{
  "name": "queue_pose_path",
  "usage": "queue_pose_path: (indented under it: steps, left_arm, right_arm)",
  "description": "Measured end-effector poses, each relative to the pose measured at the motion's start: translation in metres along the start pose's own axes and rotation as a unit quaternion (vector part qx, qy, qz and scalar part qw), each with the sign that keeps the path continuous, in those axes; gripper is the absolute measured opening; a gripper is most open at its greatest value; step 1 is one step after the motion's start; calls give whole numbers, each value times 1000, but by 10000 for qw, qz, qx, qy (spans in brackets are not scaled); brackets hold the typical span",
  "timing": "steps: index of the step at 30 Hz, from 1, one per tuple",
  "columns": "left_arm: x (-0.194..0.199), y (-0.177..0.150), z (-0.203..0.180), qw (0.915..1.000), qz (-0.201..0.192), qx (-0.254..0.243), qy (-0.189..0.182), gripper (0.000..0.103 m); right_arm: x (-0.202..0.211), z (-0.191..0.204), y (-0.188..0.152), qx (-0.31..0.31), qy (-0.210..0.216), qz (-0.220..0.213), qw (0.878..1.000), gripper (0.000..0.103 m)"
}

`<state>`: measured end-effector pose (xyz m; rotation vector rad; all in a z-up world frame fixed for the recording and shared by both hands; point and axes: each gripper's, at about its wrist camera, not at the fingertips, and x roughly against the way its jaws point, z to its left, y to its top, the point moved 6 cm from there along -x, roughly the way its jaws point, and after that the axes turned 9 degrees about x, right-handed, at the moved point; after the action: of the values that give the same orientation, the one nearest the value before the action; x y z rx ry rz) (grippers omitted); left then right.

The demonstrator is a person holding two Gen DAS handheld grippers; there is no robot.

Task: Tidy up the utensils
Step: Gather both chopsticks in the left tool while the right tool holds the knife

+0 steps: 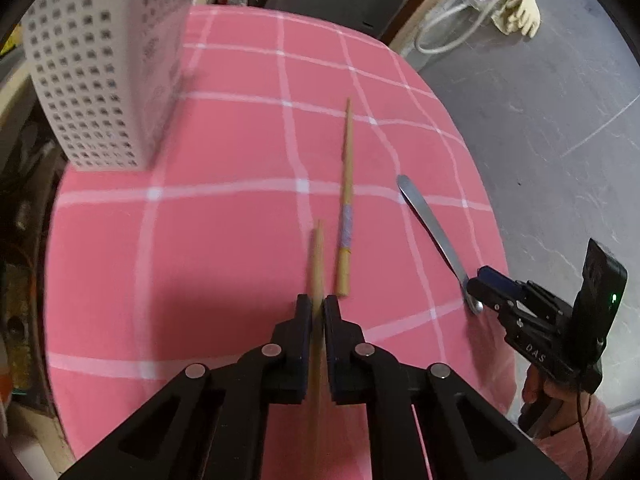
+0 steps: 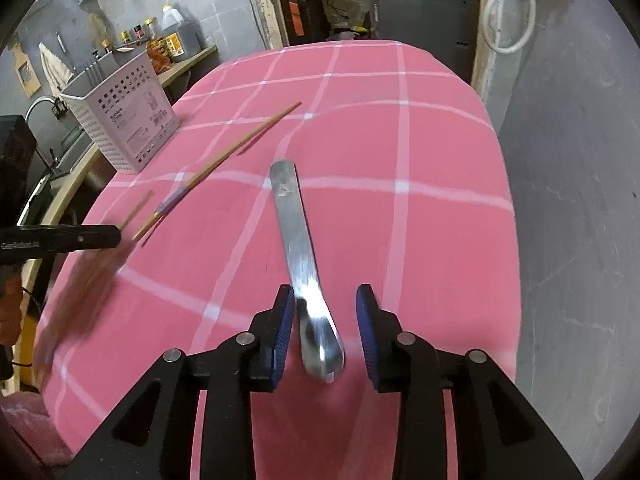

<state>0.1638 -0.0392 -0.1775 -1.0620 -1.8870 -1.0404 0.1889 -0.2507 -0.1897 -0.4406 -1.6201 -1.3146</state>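
Note:
My left gripper (image 1: 318, 306) is shut on a wooden chopstick (image 1: 317, 256), held above the pink checked tablecloth (image 1: 200, 240). A second chopstick (image 1: 346, 184) with a pale band lies on the cloth just ahead to the right. My right gripper (image 2: 326, 308) is open, its blue-padded fingers (image 2: 282, 320) on either side of the bowl end of a metal spoon (image 2: 298, 240) that lies on the cloth, handle pointing away. The spoon (image 1: 430, 224) and right gripper (image 1: 480, 288) also show in the left wrist view. A white perforated utensil basket (image 1: 96, 72) stands at the far left.
The basket (image 2: 128, 120) holds some metal utensils. The table edge curves close on the right, with grey floor (image 2: 580, 200) beyond. A counter with bottles (image 2: 172, 40) stands behind the basket at the left.

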Motion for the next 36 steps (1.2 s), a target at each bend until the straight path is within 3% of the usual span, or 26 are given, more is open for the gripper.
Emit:
queue_pose_path:
  steps: [8, 14, 18, 26, 36]
  left_arm:
    - [-6, 28, -6, 9999, -21, 55, -135, 7]
    - [-6, 43, -5, 9997, -197, 141, -26, 7]
    - [-15, 65, -16, 9989, -303, 270, -214, 7]
    - [-49, 103, -50, 9993, -212, -131, -284, 7]
    - [-77, 115, -64, 9987, 90, -439, -245, 7]
  right_arm:
    - [-24, 13, 34, 471, 166, -11, 9988, 29]
    - [-38, 21, 47, 764, 189, 17, 9969, 29]
    - [-40, 20, 55, 838, 120, -29, 9964, 29]
    - [-37, 17, 56, 889, 209, -62, 9958, 28]
    - [-39, 11, 53, 704, 385, -81, 9967, 29]
